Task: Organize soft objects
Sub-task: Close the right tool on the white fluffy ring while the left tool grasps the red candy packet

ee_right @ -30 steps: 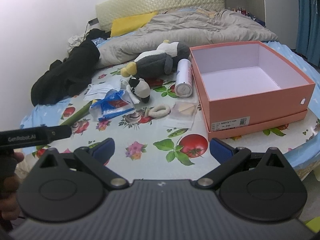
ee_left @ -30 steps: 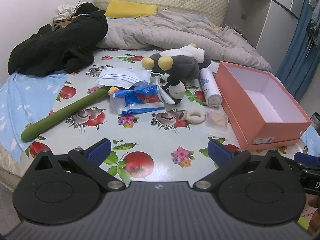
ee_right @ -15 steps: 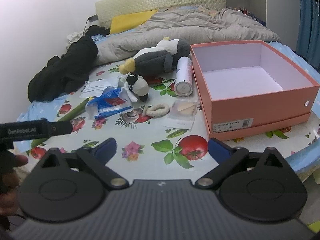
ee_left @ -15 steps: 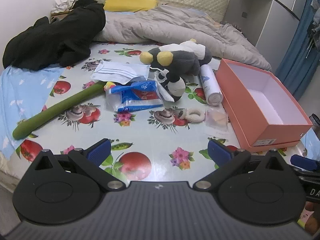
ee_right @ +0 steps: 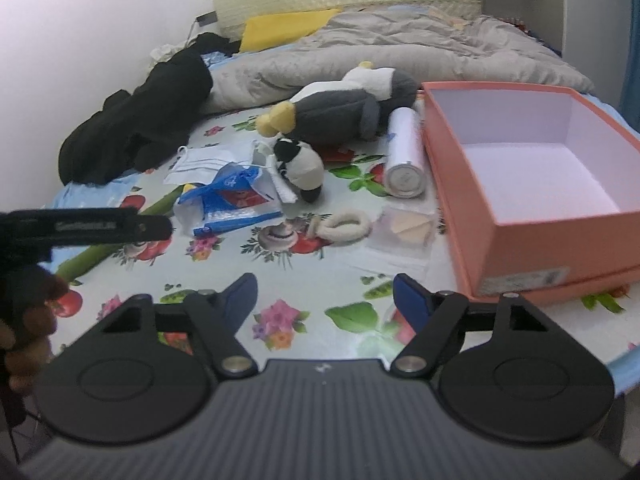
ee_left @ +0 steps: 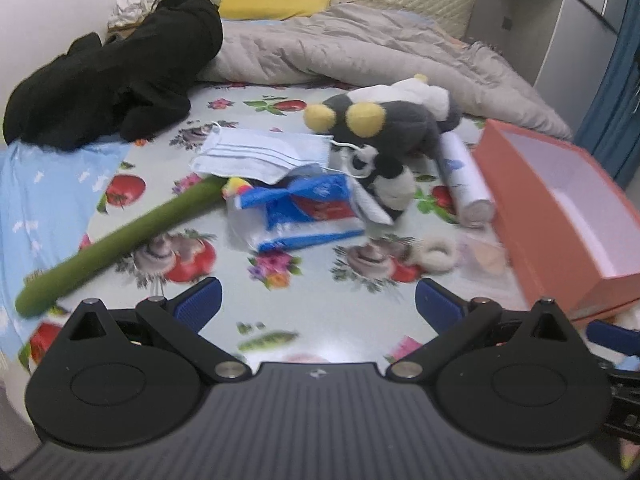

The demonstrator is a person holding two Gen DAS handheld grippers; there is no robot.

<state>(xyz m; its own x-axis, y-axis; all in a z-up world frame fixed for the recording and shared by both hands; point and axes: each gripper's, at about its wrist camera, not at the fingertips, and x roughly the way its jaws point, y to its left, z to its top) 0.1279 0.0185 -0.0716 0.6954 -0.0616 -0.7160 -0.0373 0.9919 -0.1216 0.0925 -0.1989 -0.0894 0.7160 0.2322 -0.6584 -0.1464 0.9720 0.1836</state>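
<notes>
**Salmon-pink box (ee_right: 532,216) open on the bed, soft toys beside it**

Grey plush penguin (ee_right: 340,112) just left of the box, beyond the white bottle (ee_right: 404,152). Left tongs (ee_left: 316,306) spread wide, holding nothing. Right tongs (ee_right: 324,300) just been narrowing, apart, nothing between.

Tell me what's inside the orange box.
The orange box looks empty: its pale floor and inner walls show bare in the right wrist view. The strip of floor just behind its near wall is hidden in both views.
</notes>
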